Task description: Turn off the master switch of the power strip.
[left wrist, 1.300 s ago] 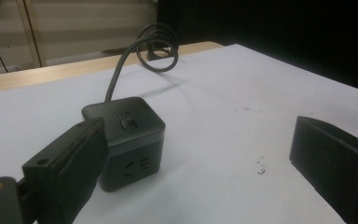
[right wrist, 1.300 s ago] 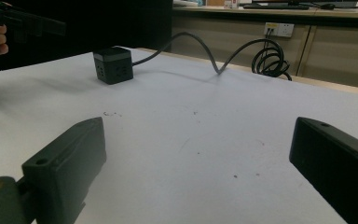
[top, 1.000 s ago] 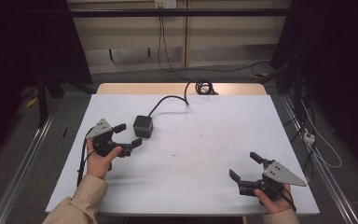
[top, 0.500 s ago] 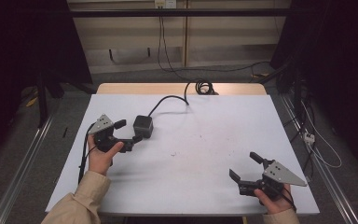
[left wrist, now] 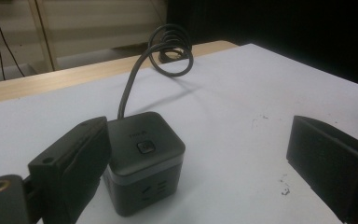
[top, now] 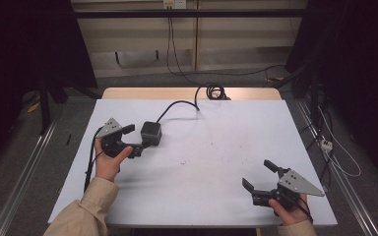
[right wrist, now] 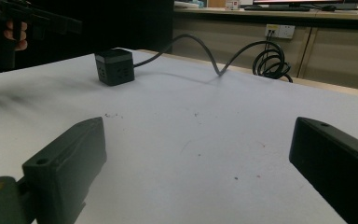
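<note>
A dark grey cube-shaped power block (top: 150,132) sits on the white table (top: 216,147), left of centre. Its black cable (top: 177,104) runs back to a coil (top: 215,91) at the far edge. My left gripper (top: 134,140) is open right at the block. In the left gripper view the block (left wrist: 144,161) lies just ahead of the wide-spread jaws, close beside the left one, and the left gripper (left wrist: 200,140) holds nothing. My right gripper (top: 258,176) is open near the front right corner, far from the block (right wrist: 114,66).
The coil (right wrist: 270,60) rests on a wooden strip at the table's back edge. Small dark specks (top: 183,162) mark the table's middle. Metal rails (top: 24,167) and loose cables (top: 332,147) run along the floor on both sides. The left hand's gripper (right wrist: 37,18) appears in the right gripper view.
My left gripper has moved right and forward, up to the block, with its jaws still apart. The right gripper has stayed in place.
</note>
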